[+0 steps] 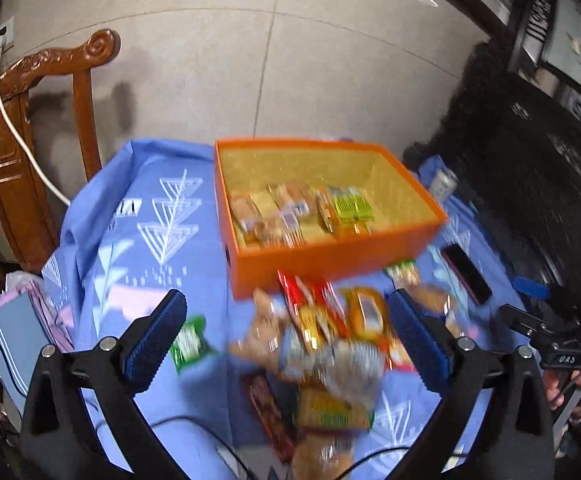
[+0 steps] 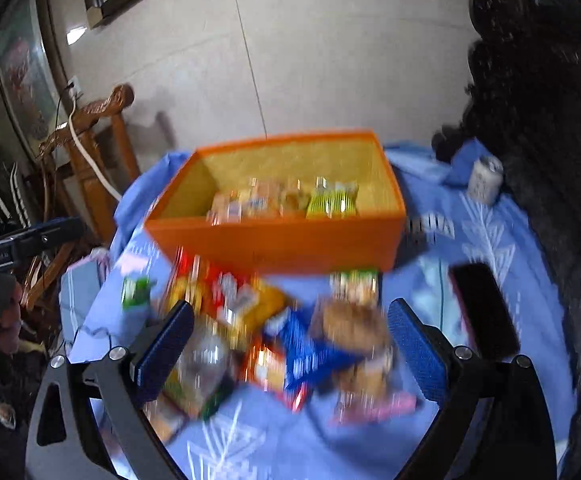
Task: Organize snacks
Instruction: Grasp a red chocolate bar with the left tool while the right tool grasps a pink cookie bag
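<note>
1. left gripper: fingers stood wide, holding nothing, above the snack pile.
2. right gripper: fingers wide, empty.
3. snack pile lay on the blue tablecloth, just beside the near wall of the orange box.
4. the box held several packets.

Open-topped orange box stands at the far middle of the surface; its rear half is free of packets. Loose snack pile crowds the near side in front of the box. Bare cloth lies left of the box. A black phone and can obstruct the right side.
</note>
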A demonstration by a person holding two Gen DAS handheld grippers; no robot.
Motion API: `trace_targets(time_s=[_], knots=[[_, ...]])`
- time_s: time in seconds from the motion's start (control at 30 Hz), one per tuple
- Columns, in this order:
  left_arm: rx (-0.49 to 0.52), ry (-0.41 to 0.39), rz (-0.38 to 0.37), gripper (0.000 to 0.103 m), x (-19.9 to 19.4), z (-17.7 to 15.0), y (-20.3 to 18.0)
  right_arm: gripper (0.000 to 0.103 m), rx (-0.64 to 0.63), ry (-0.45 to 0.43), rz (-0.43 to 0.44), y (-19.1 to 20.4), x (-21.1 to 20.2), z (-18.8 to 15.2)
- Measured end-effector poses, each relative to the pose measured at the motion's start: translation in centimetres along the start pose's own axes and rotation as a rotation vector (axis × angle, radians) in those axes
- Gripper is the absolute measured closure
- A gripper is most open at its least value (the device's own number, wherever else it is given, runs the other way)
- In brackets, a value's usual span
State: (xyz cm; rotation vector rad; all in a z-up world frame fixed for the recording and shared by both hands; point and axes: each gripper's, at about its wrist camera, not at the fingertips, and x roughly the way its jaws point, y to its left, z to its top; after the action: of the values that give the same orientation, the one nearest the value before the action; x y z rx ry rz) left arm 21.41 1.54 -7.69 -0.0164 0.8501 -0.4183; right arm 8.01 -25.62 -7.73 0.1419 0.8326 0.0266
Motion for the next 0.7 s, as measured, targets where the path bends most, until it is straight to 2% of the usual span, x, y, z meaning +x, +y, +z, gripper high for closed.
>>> trace_targets(time_s=[0.17, 0.33, 0.5, 0.57, 0.7], knots=[[0.029, 0.119, -0.001, 0.004, 1.2, -6.4, -1.0, 0.006, -0.025, 0.078, -0.031, 0.3, 0.6, -5.5], [-0.008, 0.211, 0.009, 0.004, 2.2, -11.3, -1.5, 0.006, -0.002, 0.112, -0.073, -1.7, 2.0, -7.8], [-0.022, 0.207, 0.037, 0.004, 1.2, -12.7, -1.3, 0.006, -0.009, 0.129, -0.111, -3.9, 4.2, -6.6], [-0.044, 0.198, 0.052, 0.004, 0.9, -12.5, -0.9, 0.011, -0.034, 0.16, -0.132, -4.7, 6.3, -5.7], [-0.084, 0.193, 0.077, 0.004, 0.8, -12.2, -0.1, 0.022, -0.042, 0.248, -0.117, -5.9, 10.1, -5.0]])
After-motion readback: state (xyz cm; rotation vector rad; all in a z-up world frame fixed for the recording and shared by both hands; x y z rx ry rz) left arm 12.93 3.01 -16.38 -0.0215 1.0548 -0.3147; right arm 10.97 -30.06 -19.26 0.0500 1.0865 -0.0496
